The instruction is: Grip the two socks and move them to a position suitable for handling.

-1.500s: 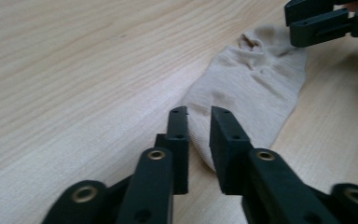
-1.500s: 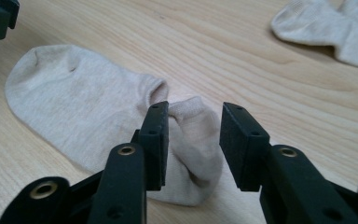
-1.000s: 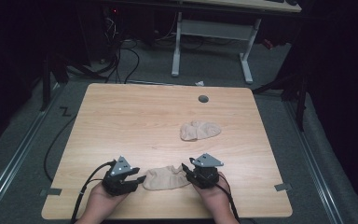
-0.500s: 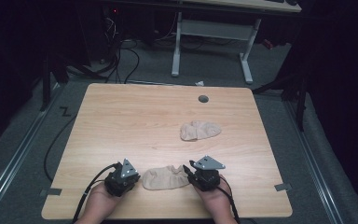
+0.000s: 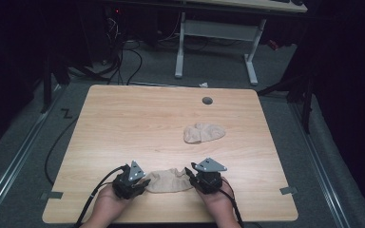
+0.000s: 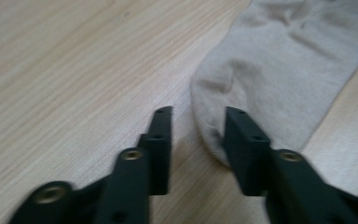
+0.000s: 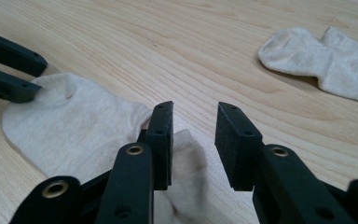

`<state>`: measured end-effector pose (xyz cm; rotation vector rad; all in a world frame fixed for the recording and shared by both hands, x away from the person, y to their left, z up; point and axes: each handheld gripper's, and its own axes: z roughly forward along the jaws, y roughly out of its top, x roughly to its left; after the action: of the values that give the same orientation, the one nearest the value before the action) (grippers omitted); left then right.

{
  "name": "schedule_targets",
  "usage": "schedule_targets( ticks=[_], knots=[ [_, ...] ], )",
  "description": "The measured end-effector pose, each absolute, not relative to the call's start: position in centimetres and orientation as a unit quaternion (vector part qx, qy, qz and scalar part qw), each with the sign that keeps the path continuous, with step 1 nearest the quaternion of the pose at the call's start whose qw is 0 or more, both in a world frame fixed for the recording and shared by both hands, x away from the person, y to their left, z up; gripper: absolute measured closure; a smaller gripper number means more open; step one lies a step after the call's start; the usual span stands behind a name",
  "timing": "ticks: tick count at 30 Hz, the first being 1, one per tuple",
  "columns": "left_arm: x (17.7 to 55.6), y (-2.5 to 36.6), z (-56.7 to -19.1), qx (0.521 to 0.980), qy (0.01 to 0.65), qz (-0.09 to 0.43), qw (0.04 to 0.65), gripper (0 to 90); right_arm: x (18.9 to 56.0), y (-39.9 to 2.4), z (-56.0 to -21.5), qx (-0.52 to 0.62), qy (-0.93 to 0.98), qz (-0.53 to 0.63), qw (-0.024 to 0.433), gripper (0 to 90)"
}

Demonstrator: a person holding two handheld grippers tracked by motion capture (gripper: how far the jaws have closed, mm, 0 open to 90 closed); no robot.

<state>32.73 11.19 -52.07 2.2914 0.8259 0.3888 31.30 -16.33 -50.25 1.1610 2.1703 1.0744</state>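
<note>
Dark floor and cables ring my wooden tabletop (image 5: 123, 123), where one beige sock (image 5: 170, 180) lies flat by the near edge and a second sock (image 5: 203, 132) sits right of centre, well apart. My left gripper (image 6: 196, 122) has just been opening, its jaws partly apart astride the toe, pinching nothing. My right gripper (image 7: 192, 122) has eased closed slightly yet gapes at the cuff, so I judge pairing barely begun.

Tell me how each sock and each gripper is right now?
near sock: lying flat between both grippers, not lifted
far sock: lying alone, untouched
left gripper: jaws just been opening, apart at the sock's toe end
right gripper: jaws apart over the sock's cuff, not pinching
</note>
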Motion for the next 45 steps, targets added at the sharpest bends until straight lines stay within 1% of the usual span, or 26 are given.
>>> schedule_targets(
  ticks=[2, 5, 7, 9, 11, 14, 16, 20, 24, 28, 31, 32, 34, 35, 36, 39, 45],
  knots=[
    [32.8, 11.3, -52.0, 0.877, 0.318, 0.153, 0.326, 70.6, 31.4, -16.3, -50.3, 0.42, 0.787, 0.39, 0.225, 67.5],
    [32.6, 11.7, -51.9, 0.878, 0.318, 0.153, 0.324, 70.4, 31.6, -16.2, -50.3, 0.422, 0.788, 0.389, 0.221, 67.5],
    [32.5, 12.1, -51.7, 0.876, 0.319, 0.155, 0.327, 66.7, 32.1, -16.0, -50.2, 0.421, 0.791, 0.385, 0.222, 67.3],
    [32.5, 12.6, -51.2, 0.868, 0.324, 0.16, 0.342, 62.0, 33.0, -15.8, -50.0, 0.418, 0.793, 0.382, 0.226, 67.3],
    [32.5, 13.3, -50.7, 0.858, 0.331, 0.171, 0.354, 56.7, 34.4, -15.5, -49.9, 0.422, 0.795, 0.375, 0.223, 67.4],
    [32.7, 14.2, -50.4, 0.846, 0.344, 0.18, 0.366, 52.9, 37.0, -15.1, -50.0, 0.435, 0.794, 0.362, 0.221, 65.6],
    [32.9, 14.8, -50.3, 0.841, 0.35, 0.183, 0.371, 51.1, 38.9, -14.7, -50.0, 0.446, 0.794, 0.349, 0.222, 62.3],
    [33.2, 15.8, -50.1, 0.831, 0.359, 0.185, 0.383, 50.0, 42.3, -14.1, -50.1, 0.461, 0.796, 0.321, 0.225, 55.5],
    [33.4, 16.3, -50.0, 0.826, 0.364, 0.187, 0.389, 50.0, 45.0, -13.9, -50.6, 0.479, 0.794, 0.297, 0.229, 53.2],
    [33.4, 16.6, -49.8, 0.821, 0.368, 0.186, 0.396, 49.9, 46.6, -14.2, -51.3, 0.492, 0.792, 0.287, 0.22, 56.7],
    [33.5, 16.6, -49.8, 0.819, 0.368, 0.186, 0.398, 49.9, 47.0, -14.4, -51.9, 0.498, 0.796, 0.267, 0.218, 61.5],
    [33.5, 16.5, -49.8, 0.82, 0.368, 0.184, 0.397, 49.9, 46.9, -14.6, -52.0, 0.5, 0.793, 0.272, 0.217, 65.1],
    [33.5, 16.4, -49.9, 0.822, 0.367, 0.182, 0.396, 49.9, 46.9, -14.8, -52.0, 0.499, 0.794, 0.268, 0.222, 78.0],
    [33.5, 16.4, -49.9, 0.822, 0.367, 0.184, 0.395, 49.9, 46.8, -14.7, -52.0, 0.496, 0.797, 0.261, 0.227, 82.4],
    [33.4, 16.3, -49.9, 0.823, 0.367, 0.184, 0.393, 49.9, 46.8, -14.8, -52.0, 0.493, 0.798, 0.261, 0.227, 83.9],
    [33.5, 16.3, -50.0, 0.821, 0.37, 0.184, 0.394, 49.9, 46.5, -15.0, -51.5, 0.488, 0.8, 0.267, 0.226, 84.8],
    [33.6, 16.4, -50.1, 0.819, 0.375, 0.177, 0.395, 50.4, 43.9, -14.9, -47.7, 0.455, 0.792, 0.328, 0.243, 84.7]
  ],
)
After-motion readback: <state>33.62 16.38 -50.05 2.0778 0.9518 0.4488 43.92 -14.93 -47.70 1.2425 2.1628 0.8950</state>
